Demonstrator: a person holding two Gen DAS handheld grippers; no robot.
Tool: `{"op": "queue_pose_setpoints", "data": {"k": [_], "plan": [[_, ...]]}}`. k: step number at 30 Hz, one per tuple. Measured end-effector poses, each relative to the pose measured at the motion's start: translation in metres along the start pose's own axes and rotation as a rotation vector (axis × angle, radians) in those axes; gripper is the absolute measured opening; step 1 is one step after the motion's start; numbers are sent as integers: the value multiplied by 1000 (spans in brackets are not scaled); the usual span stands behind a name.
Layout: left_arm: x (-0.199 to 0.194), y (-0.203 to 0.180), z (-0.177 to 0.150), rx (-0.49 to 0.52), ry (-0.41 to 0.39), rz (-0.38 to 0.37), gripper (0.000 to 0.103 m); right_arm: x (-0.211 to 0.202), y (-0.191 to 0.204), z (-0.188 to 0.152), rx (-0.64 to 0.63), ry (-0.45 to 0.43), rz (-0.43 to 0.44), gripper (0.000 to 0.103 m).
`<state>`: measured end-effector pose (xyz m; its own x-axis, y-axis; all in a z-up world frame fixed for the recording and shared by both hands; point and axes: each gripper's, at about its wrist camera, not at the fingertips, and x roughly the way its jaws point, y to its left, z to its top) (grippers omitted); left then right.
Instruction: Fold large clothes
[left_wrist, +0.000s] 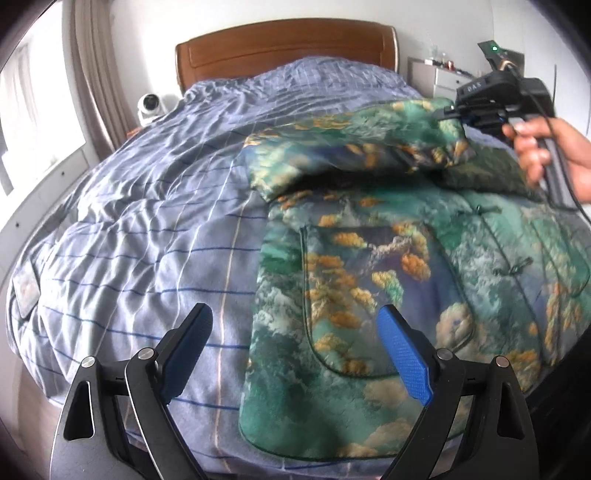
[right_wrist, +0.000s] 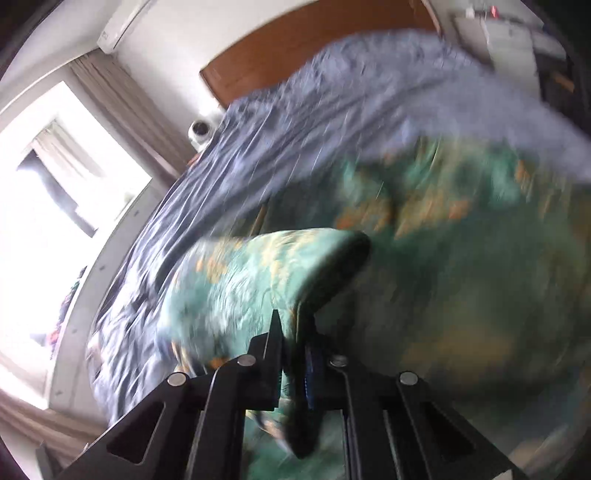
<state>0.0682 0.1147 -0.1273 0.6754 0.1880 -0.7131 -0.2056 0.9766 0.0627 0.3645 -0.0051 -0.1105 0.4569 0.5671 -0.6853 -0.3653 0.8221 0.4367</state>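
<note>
Rumpled blue striped bedding (left_wrist: 140, 229) is covering the bed below a wooden headboard (left_wrist: 284, 51). Lying on it from centre toward 4 o'clock is a quilted green jacket (left_wrist: 369, 280) with a cloud print. Left gripper (left_wrist: 295, 328) is hovering with jaws wide, empty. Right gripper (right_wrist: 293, 354) is pinching the jacket's sleeve (right_wrist: 251, 280), lifting it at 2 o'clock.
</note>
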Motion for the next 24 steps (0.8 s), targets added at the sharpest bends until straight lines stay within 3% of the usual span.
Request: {"op": "queue_pose_setpoints", "data": {"k": [5, 11, 15, 18, 20, 21, 24], "plan": [[9, 0, 7, -20, 19, -16, 92, 18, -21, 36, -21, -5, -77, 9], [15, 2, 6, -14, 52, 7, 92, 64, -49, 30, -59, 68, -179, 9], [18, 2, 5, -6, 70, 24, 92, 81, -58, 20, -76, 71, -204, 11], [17, 1, 4, -5, 69, 31, 92, 77, -61, 15, -83, 47, -205, 22], [17, 0, 3, -11, 71, 26, 92, 70, -62, 17, -88, 47, -189, 40], [18, 0, 3, -12, 73, 23, 92, 65, -62, 18, -91, 43, -183, 44], [17, -2, 2, -8, 76, 19, 92, 38, -59, 20, -114, -7, -184, 48]]}}
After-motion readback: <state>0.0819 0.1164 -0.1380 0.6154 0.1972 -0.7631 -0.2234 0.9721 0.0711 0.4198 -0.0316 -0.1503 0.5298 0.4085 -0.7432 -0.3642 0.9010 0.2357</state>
